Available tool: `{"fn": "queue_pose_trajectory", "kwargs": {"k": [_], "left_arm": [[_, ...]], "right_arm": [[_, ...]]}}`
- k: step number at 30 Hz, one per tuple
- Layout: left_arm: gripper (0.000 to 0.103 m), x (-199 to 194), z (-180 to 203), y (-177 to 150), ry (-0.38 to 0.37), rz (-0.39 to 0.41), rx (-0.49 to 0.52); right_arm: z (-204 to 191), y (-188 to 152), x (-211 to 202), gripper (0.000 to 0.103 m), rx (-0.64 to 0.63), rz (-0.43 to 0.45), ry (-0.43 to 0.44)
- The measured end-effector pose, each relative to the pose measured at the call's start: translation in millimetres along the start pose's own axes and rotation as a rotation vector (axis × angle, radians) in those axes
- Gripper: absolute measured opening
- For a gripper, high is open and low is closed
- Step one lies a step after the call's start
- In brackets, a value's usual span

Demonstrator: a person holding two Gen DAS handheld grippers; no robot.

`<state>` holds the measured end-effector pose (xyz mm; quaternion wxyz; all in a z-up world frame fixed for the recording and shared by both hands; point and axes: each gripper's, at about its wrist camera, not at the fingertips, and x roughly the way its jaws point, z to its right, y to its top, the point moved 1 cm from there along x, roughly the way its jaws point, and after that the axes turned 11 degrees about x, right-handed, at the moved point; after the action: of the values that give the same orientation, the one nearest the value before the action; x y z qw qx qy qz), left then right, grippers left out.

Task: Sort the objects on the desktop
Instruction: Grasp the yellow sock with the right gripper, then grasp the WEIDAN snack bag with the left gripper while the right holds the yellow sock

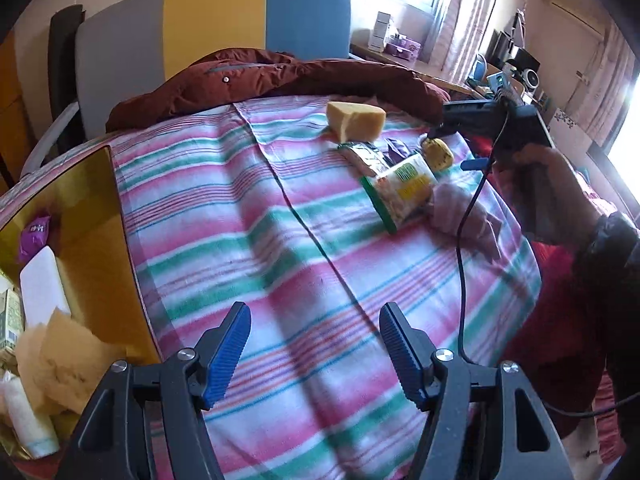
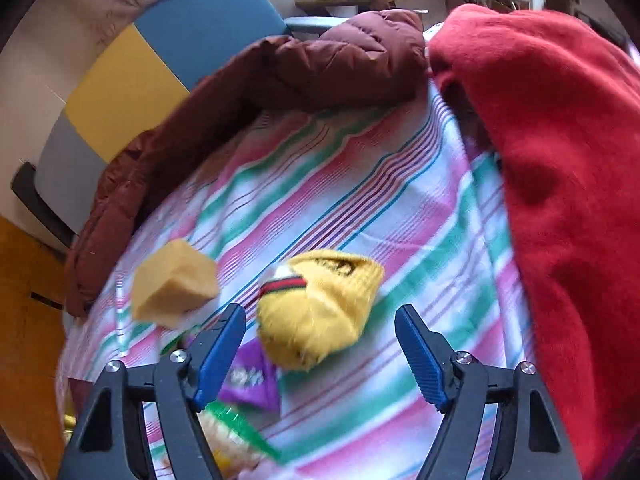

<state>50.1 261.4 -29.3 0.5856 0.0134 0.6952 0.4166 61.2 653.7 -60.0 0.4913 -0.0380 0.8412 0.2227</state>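
- Several loose things wait on your striped blanket [image 1: 280, 216]: a yellow rolled sock [image 2: 320, 312], a tan sponge block [image 2: 174, 282], a purple packet [image 2: 250, 380] and a green-edged snack bag [image 1: 400, 188], all clustered near one another.
- Your right gripper [image 2: 320, 356] points down at the sock with its jaws apart and nothing pressed between the pads; the sock sits just ahead of the fingertips, not yet inside them.
- Your left gripper [image 1: 316, 354] hangs over bare blanket, jaws apart and empty, just beside the gold box [image 1: 92, 208] that already has sorted items in it.
- Risk one: the purple packet lies touching the sock's near edge, right by your left-hand finger [image 2: 218, 354]. Close from here and you may pinch the packet along with the sock, or flick it away.
- Risk two: the sock is soft and rounded, so a shallow bite at its near end could let it squeeze out as the pads meet.
- Risk three: the right view is blurred, so the sock's exact edge is hard to judge; it seems off-centre toward the left finger.
- Risk four: the cable [image 1: 462, 264] trailing from your right tool crosses above the blanket and could drag the snack bag.
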Motion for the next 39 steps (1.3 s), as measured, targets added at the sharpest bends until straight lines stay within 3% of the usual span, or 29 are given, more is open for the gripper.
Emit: {"fn": "queue_pose_trajectory", "kwargs": {"k": [3, 5, 8, 10, 17, 26, 33, 39], "left_arm": [[0.068, 7.5, -1.5, 8.0, 0.003, -0.005, -0.006], [0.068, 11.6, -1.3, 14.6, 0.0, -0.007, -0.016], [0.068, 17.2, 0.4, 24.7, 0.007, 0.003, -0.016], [0.059, 22.9, 0.6, 32.7, 0.019, 0.0, -0.012], [0.057, 45.8, 6.0, 63.4, -0.022, 0.009, -0.007], [0.057, 79.2, 53.8, 97.2, -0.025, -0.02, 0.257], [0.063, 108.0, 87.9, 99.0, 0.0, -0.08, 0.522], [0.063, 123.9, 93.7, 106.1, 0.015, -0.113, 0.626]], "right_arm": [[-4.7, 5.3, 8.1, 0.078, -0.022, -0.01, 0.006], [-8.6, 3.1, 13.1, 0.061, -0.052, -0.022, -0.021], [-16.6, -5.0, 19.5, 0.052, -0.125, -0.056, -0.063], [-22.6, -6.7, 14.0, 0.048, -0.164, -0.028, -0.074], [-18.6, 0.4, -1.9, 0.046, -0.14, 0.012, -0.046], [-21.4, 3.1, -5.9, 0.046, -0.141, 0.009, 0.0], [-18.5, 3.5, -7.6, 0.046, -0.128, 0.001, 0.007], [-19.0, 6.2, -10.1, 0.046, -0.117, 0.003, 0.032]]}}
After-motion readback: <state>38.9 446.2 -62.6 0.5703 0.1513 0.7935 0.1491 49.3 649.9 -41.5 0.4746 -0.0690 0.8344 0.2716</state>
